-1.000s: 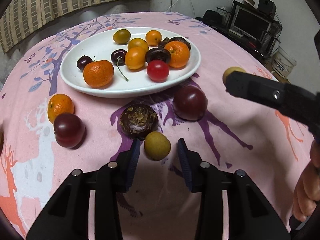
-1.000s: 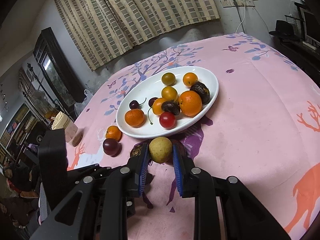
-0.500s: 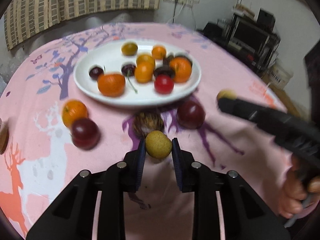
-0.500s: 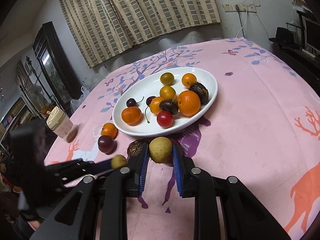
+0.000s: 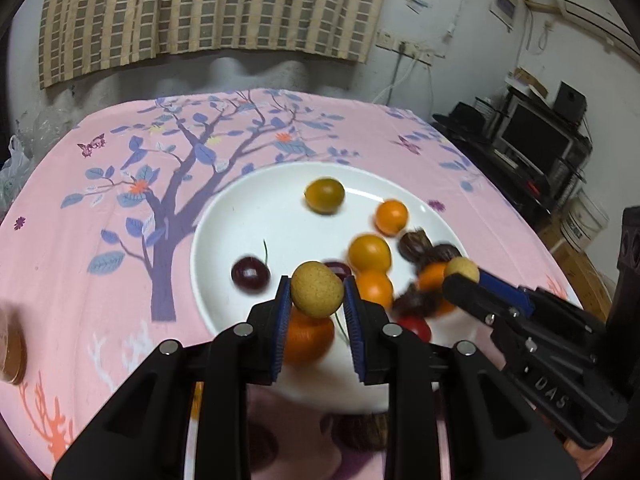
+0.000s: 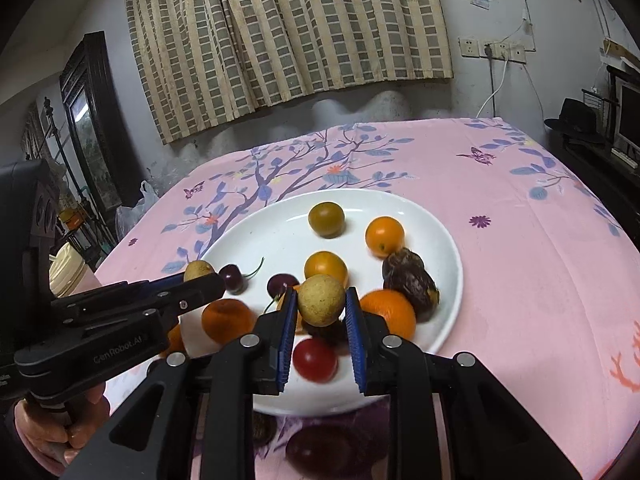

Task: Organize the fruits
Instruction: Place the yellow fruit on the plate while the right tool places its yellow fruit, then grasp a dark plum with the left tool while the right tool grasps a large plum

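a second ago both grippers were low over the pink cloth in front of the white plate, the left one with its jaws apart around a tan fruit lying on the cloth. now both have come up and forward, and each hangs over the plate with a fruit clamped in it.

the left gripper is closed on a speckled tan fruit, pinched between its blue pads over the near left part of the plate, above the big orange and just right of the dark cherry. the right gripper is clamped on a second tan fruit, held over the near middle of the plate, above the red cherry tomato and between a large orange and another orange. in the right view the left gripper comes in from the left over the plate's near left rim; the two tools are near each other but apart.

the near half of the plate is crowded with fruit. the far left part of the plate is bare white, reaching to its rim. beyond the plate the tablecloth lies open toward the curtain. dark fruits sit on the cloth at the plate's near edge, below both grippers, blurred.
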`<state>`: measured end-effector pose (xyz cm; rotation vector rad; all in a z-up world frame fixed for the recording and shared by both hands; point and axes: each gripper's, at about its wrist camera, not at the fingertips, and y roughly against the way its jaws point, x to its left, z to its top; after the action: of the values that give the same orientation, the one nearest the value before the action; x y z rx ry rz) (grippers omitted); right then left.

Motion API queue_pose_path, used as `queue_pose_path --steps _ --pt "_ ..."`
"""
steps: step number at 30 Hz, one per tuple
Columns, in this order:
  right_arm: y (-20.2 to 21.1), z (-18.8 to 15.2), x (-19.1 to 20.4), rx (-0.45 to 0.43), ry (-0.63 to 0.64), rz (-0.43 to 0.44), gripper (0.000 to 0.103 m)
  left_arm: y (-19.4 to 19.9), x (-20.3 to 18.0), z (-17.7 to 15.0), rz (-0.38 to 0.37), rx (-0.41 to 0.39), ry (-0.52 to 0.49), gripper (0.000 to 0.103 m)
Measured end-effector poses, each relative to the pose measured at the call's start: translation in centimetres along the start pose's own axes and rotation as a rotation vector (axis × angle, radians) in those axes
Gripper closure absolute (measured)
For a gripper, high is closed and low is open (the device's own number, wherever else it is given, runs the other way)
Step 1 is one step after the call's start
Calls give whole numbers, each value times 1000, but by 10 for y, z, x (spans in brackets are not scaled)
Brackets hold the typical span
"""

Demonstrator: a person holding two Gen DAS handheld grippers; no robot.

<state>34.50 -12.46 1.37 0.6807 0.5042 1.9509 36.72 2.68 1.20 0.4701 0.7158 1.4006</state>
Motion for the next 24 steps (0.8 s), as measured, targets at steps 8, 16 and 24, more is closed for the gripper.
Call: queue_pose_path --steps 8,16,24 --pt "37 -10 3 -61 29 8 44 46 22 4 103 -133 25 8" --pt "40 -35 9 12 67 -39 44 75 79 -27 148 -121 167 5" --pt "34 -61 14 137 91 -52 42 76 101 -58 181 -57 202 5"
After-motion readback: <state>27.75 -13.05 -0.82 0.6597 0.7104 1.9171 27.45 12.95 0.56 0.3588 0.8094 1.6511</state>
